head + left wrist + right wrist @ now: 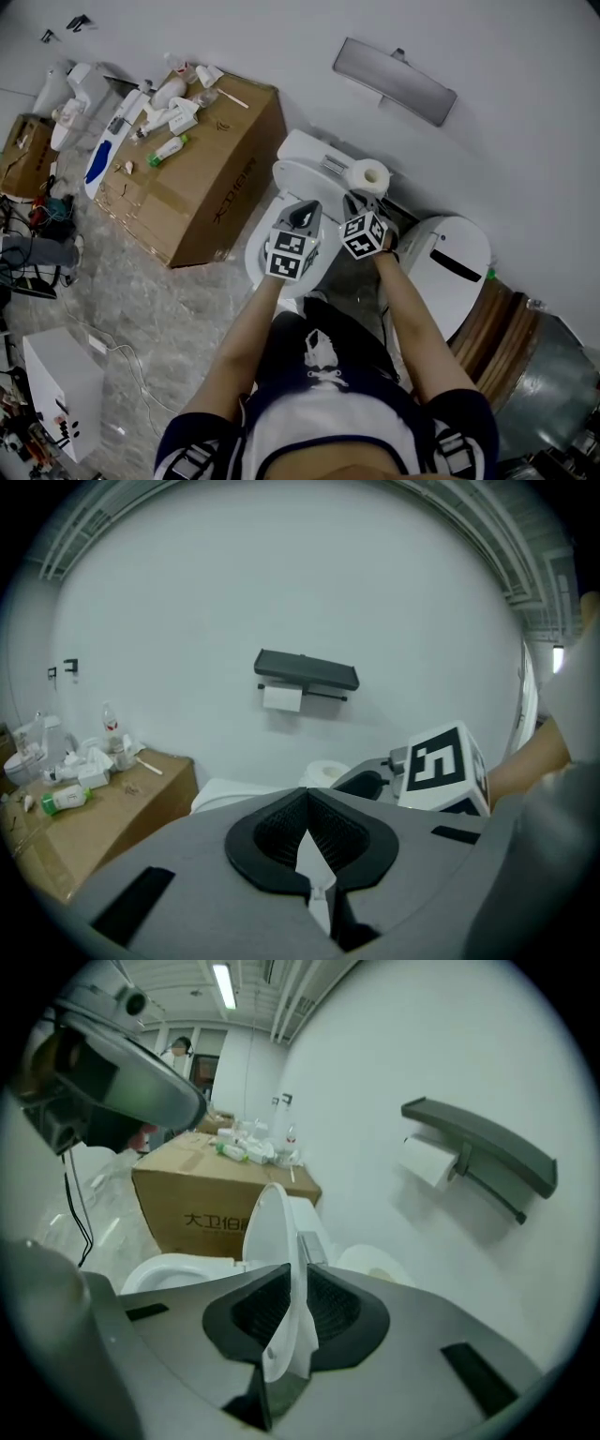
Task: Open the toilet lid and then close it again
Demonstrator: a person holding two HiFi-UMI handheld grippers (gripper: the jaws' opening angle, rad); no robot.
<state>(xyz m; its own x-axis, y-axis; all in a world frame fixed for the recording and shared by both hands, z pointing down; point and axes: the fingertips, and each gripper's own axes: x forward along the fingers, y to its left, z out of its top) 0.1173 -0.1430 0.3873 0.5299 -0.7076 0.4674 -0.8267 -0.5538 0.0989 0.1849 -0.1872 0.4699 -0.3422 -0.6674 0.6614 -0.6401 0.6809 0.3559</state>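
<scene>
At centre of head view, toilet lid point(274, 1227) stands raised off toilet seat point(164, 1269), edge clamped in right gripper point(289, 1288). Left gripper point(307, 822) closed, empty. We judge opening step underway; next, we swing lid back toward wall point(375, 1072).

The glossy white plastic toilet lid point(268, 1232) is set off by a brown cardboard box point(216, 187) printed with dark characters; the stone floor point(141, 319) is mottled grey.
</scene>
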